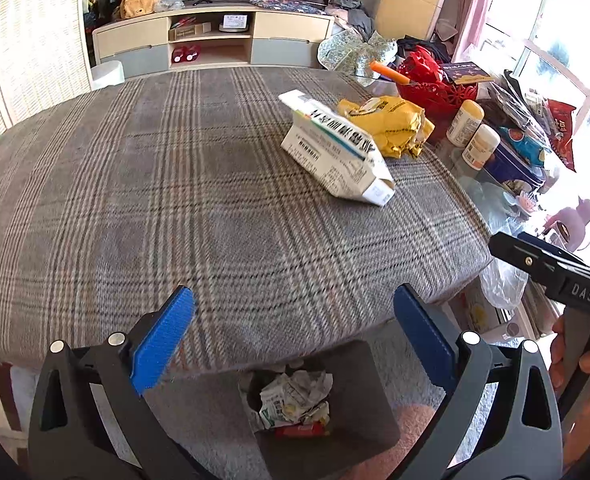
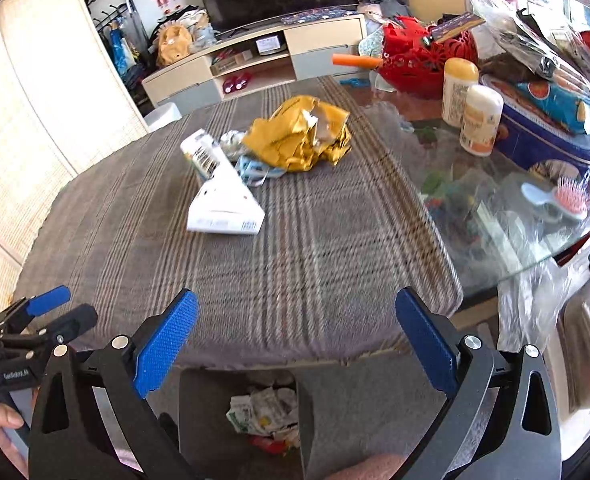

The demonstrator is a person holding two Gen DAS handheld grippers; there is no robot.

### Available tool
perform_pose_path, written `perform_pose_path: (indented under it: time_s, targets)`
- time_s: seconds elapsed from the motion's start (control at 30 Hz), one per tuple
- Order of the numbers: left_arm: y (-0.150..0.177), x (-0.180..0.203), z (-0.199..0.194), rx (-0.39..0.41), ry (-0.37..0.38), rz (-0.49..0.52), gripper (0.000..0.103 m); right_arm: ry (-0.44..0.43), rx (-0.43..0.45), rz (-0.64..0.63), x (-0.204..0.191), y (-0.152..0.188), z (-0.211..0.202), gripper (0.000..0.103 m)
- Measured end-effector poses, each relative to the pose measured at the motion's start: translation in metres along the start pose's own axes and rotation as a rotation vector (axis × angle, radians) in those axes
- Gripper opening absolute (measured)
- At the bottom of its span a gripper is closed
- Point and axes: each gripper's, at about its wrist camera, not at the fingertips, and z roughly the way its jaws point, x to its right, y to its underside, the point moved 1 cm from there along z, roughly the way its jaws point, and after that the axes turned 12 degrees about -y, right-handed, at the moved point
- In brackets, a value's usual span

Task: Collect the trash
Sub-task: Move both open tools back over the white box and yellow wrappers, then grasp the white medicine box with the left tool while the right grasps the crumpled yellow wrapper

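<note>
Beyond your left tool (image 1: pixel 295 312), well apart on the worktop (image 1: pixel 135 184): white carton (image 1: pixel 335 148), yellow wrapper (image 1: pixel 391 124) touching it. Both your tools (image 2: pixel 297 316) wide, empty.

Grey plaid tablecloth (image 1: pixel 175 184); white box (image 1: pixel 335 152); yellow crumpled wrapper (image 1: pixel 391 124); red basket (image 1: pixel 435 84).

The left gripper (image 1: pixel 294 332) is showing two black, triangular finger arms with cut-out slots, each carrying a ribbed blue pad and silver round rivets at the joints. The right gripper (image 2: pixel 297 334) is wearing the same build — black arms, blue textured pads (image 2: pixel 166 342), silver rivets. At three o'clock in the left wrist view, its black body is bearing white letters, "DAS". A hand (image 1: pixel 583 368) is wrapping a grey handle there — no sleeve is showing.
</note>
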Motion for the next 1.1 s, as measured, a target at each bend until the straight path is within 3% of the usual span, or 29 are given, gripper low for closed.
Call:
perform_pose_path:
  time_s: [0.13,0.57,0.77,0.93,1.1]
  targets:
    - [-0.023,0.016,0.008,0.001,-0.005,0.015,0.095,-0.039,0.000,0.026,0.011,-0.029,0.009,0.100]
    - [-0.084,0.058,0.063,-0.048,0.003,-0.009,0.095,0.014,0.021,-0.003,0.030,-0.124,0.068,0.100]
    - [-0.094,0.076,0.087,-0.065,-0.024,-0.002,0.094,0.017,-0.013,-0.019,0.039,-0.146,0.102,0.100]
    - [-0.092,0.080,0.110,-0.108,-0.043,-0.005,0.080,0.000,-0.052,-0.002,0.046,-0.152,0.126,0.100]
    - [-0.088,0.075,0.116,-0.108,-0.014,-0.019,0.077,-0.063,-0.086,0.016,0.046,-0.147,0.142,0.100]
